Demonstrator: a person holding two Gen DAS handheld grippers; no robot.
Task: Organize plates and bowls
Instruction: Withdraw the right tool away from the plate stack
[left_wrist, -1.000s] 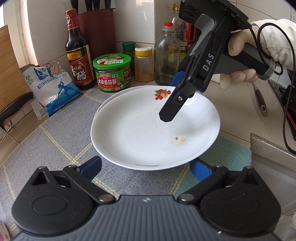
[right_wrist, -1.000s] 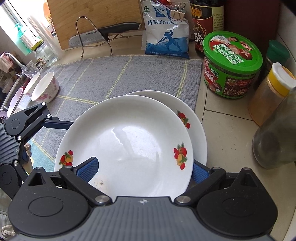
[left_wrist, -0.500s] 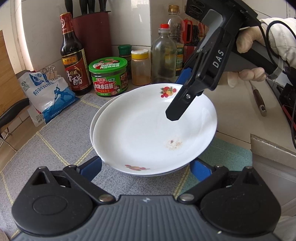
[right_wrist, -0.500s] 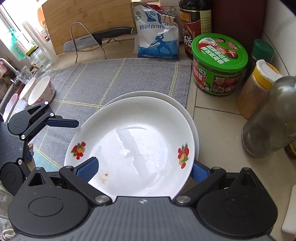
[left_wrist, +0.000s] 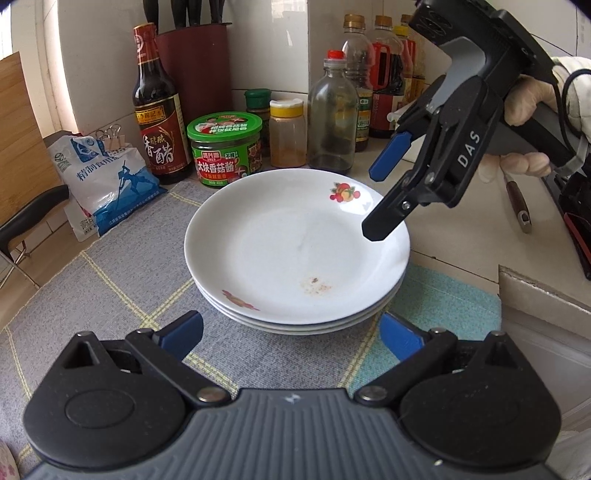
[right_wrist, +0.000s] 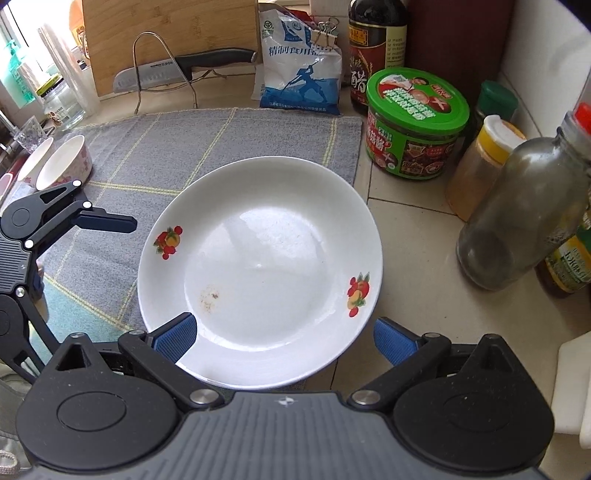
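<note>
Resting on the grey checked mat (left_wrist: 122, 266), the stack of white plates (left_wrist: 295, 251) sits at the mat's corner nearest the condiments, with its far rim reaching over the tiled bench (right_wrist: 417, 266). The left wrist view shows three nested rims; the top plate carries fruit decals and a small brown stain near its centre.

Left tool (left_wrist: 291, 334): released, blue pads spread wide, just short of the near rim of the stack and touching nothing.

Right tool (left_wrist: 376, 199): released, fingers parted. In the left wrist view its lower black fingertip hangs over the right rim of the top plate; contact cannot be confirmed. In the right wrist view its left blue pad overlaps the plate edge.

Two bowls (right_wrist: 59, 166) stand at the far edge of the mat, well apart from the plates. Behind the stack stand a green-lidded jar (left_wrist: 225, 147), a vinegar bottle (left_wrist: 157, 110), a salt bag (left_wrist: 103, 181) and a glass bottle (left_wrist: 332, 118).
</note>
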